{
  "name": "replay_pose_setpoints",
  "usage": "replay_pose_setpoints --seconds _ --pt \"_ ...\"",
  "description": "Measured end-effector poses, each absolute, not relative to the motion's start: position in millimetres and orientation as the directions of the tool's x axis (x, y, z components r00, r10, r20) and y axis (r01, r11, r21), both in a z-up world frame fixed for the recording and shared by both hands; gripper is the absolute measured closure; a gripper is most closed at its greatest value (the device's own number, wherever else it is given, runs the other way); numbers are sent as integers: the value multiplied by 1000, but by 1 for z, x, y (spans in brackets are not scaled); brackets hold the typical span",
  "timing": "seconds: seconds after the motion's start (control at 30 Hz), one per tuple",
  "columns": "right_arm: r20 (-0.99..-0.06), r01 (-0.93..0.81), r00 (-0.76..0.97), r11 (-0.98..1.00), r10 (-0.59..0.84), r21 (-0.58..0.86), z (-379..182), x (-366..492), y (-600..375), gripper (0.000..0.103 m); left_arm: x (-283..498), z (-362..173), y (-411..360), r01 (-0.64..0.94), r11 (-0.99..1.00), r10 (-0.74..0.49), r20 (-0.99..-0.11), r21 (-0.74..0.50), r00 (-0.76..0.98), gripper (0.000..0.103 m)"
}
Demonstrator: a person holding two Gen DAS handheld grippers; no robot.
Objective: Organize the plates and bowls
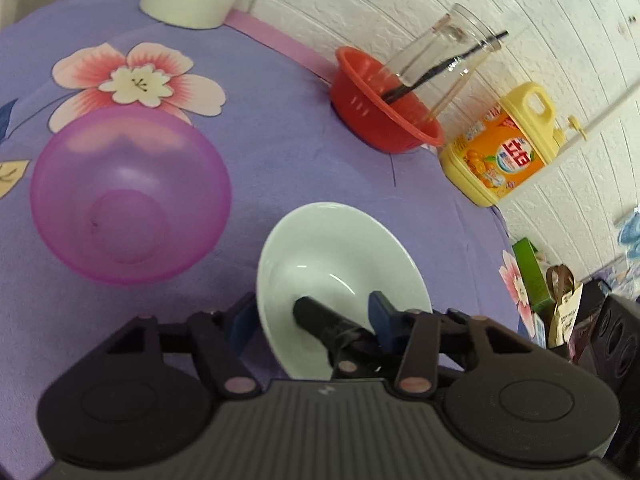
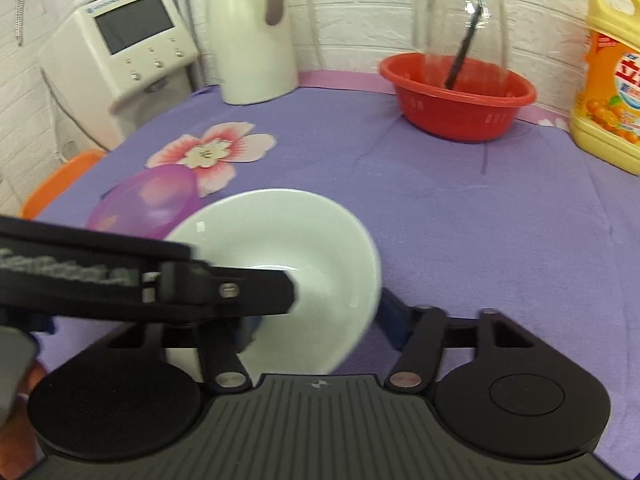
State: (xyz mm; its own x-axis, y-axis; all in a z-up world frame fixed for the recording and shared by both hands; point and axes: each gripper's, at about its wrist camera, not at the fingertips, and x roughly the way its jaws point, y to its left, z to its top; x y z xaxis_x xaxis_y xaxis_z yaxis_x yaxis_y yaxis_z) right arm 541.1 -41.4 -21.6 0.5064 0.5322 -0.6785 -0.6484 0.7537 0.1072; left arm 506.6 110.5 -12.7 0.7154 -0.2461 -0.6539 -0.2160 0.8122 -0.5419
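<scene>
Left gripper [image 1: 312,316]: fingers apart, one on each side of the white bowl's near rim; whether they press on it cannot be told.
Right gripper [image 2: 316,320]: fingers spread, straddling the same white bowl; contact cannot be told.
White bowl [image 1: 340,276]: tilted, near centre of the purple tablecloth [image 1: 280,132].
Purple bowl [image 1: 128,196]: upright on the cloth, just left of the white bowl.
Red basin [image 1: 380,120]: far right, holding a glass jar [image 1: 440,52].
Detergent bottle [image 1: 504,144]: right of the basin, by the wall.
Kettle [image 2: 252,32]: far left.
</scene>
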Motion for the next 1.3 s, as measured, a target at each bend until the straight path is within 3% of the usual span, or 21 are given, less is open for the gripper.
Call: replay_pose_setpoints --seconds 0.27,0.7,1.0,1.3 --pt "-689 -635 485 759 539 146 -10 513 -49 11 473 9 96 -170 838 -264 -658 -519 705 57" --pt "-673 -595 572 802 469 52 34 374 -109 2 340 39 30 -8 847 -367 -597 -531 714 57" --pt "-687 -534 591 844 423 60 10 293 -153 0 279 10 -18 53 871 -403 -649 -488 645 58" --pt "-690 -530 565 840 452 117 -12 287 -160 0 276 -4 -25 65 901 -364 -668 -428 649 56"
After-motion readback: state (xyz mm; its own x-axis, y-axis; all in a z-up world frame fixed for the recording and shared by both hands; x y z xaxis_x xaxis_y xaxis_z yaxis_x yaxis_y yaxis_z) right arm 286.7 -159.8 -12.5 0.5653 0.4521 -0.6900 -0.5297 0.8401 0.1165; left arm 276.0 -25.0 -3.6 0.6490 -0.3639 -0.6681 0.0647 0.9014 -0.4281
